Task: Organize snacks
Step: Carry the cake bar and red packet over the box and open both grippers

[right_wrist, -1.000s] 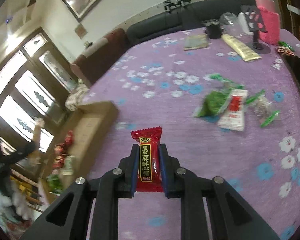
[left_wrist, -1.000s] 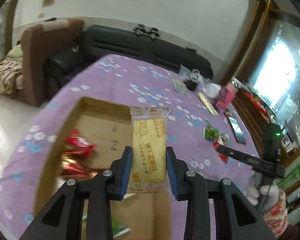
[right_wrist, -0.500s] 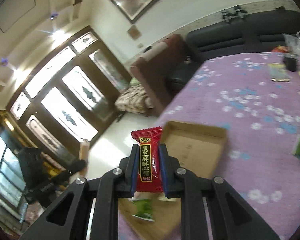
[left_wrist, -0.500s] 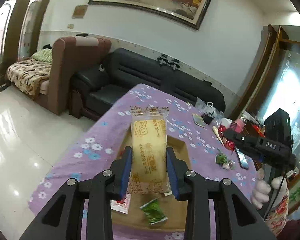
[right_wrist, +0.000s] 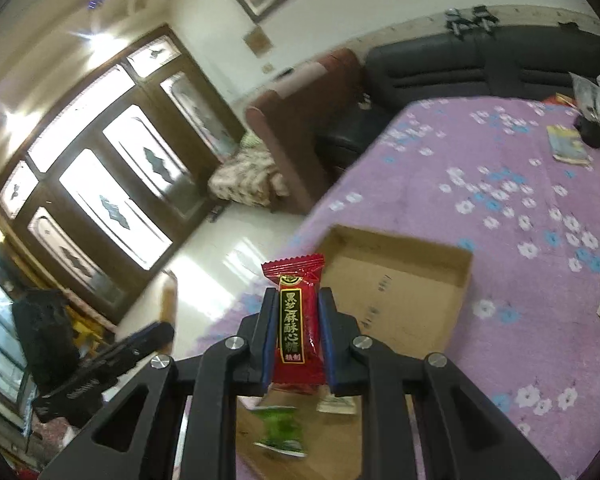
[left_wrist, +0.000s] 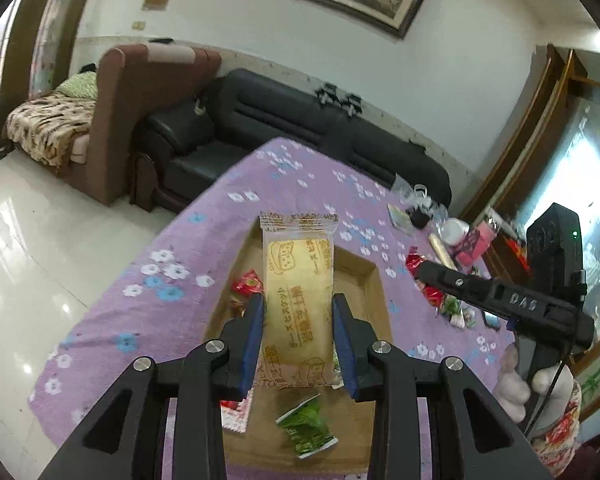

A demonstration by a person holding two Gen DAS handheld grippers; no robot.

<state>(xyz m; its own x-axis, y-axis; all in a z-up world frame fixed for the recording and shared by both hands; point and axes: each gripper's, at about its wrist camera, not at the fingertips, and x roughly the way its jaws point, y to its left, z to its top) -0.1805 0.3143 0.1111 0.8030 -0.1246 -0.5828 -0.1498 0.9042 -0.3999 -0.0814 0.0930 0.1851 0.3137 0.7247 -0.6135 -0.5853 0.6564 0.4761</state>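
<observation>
My left gripper [left_wrist: 298,338] is shut on a yellow biscuit packet [left_wrist: 298,300] and holds it above the shallow cardboard box [left_wrist: 370,280]. The box holds a green packet [left_wrist: 306,432] and red sweets [left_wrist: 248,284]. My right gripper [right_wrist: 294,332] is shut on a red sesame candy packet [right_wrist: 294,320] above the same box [right_wrist: 400,284], near its near end. The right gripper [left_wrist: 420,270] also shows in the left wrist view with the red packet [left_wrist: 414,260]. A green packet [right_wrist: 282,430] lies in the box below it.
The box sits on a purple flowered tablecloth [left_wrist: 292,176]. Loose snacks [left_wrist: 454,312] lie to the right of the box, with a pink box [left_wrist: 474,240] and small items farther back. A black sofa [left_wrist: 300,120] and brown armchair [left_wrist: 148,92] stand beyond the table.
Both grippers have swung over the cardboard box, still holding their packets. The views tilted up from the table towards the room.
</observation>
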